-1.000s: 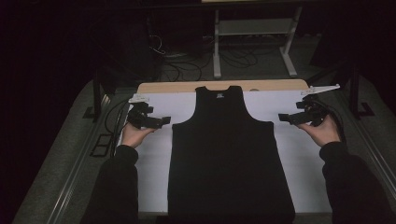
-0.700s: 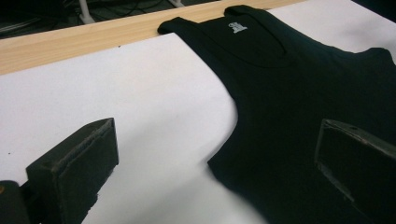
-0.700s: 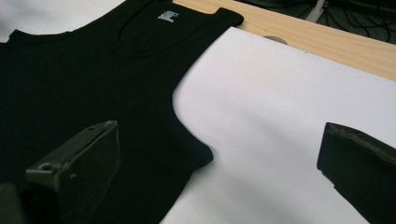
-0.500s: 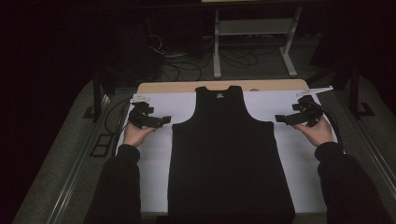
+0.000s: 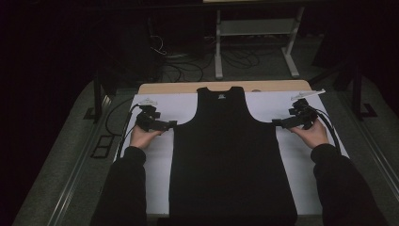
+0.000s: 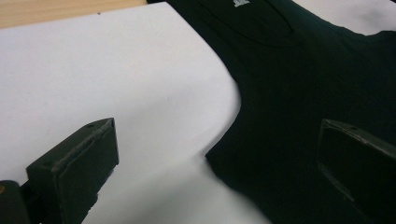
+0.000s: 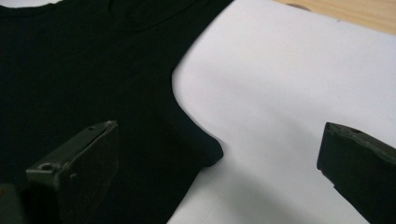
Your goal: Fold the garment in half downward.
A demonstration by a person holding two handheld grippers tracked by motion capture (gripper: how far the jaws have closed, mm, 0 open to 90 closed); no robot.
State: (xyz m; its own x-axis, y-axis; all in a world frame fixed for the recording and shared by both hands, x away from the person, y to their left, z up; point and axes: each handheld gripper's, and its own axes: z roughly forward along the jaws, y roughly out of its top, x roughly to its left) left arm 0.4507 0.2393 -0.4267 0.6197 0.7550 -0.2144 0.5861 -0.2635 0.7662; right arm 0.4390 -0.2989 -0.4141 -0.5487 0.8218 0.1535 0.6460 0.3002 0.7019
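A black tank top (image 5: 230,150) lies flat on the white sheet (image 5: 301,165), neck toward the far edge. My left gripper (image 5: 172,124) hovers at the top's left underarm corner (image 6: 215,156), jaws wide apart, one over the sheet and one over the cloth. My right gripper (image 5: 275,122) stands open at the right underarm corner (image 7: 212,156), which sits between its jaws. Neither gripper holds anything. The tank top (image 6: 317,84) and its right side (image 7: 84,70) look smooth.
The white sheet covers a wooden table (image 5: 188,87) whose far edge shows bare. Cables (image 5: 115,122) trail off the left side and a cable (image 5: 331,129) runs from the right gripper. A metal stand (image 5: 254,33) and floor cables sit beyond the table.
Both grippers have moved inward toward the tank top's underarm corners; the right one shifted left the most. The cloth has not moved.
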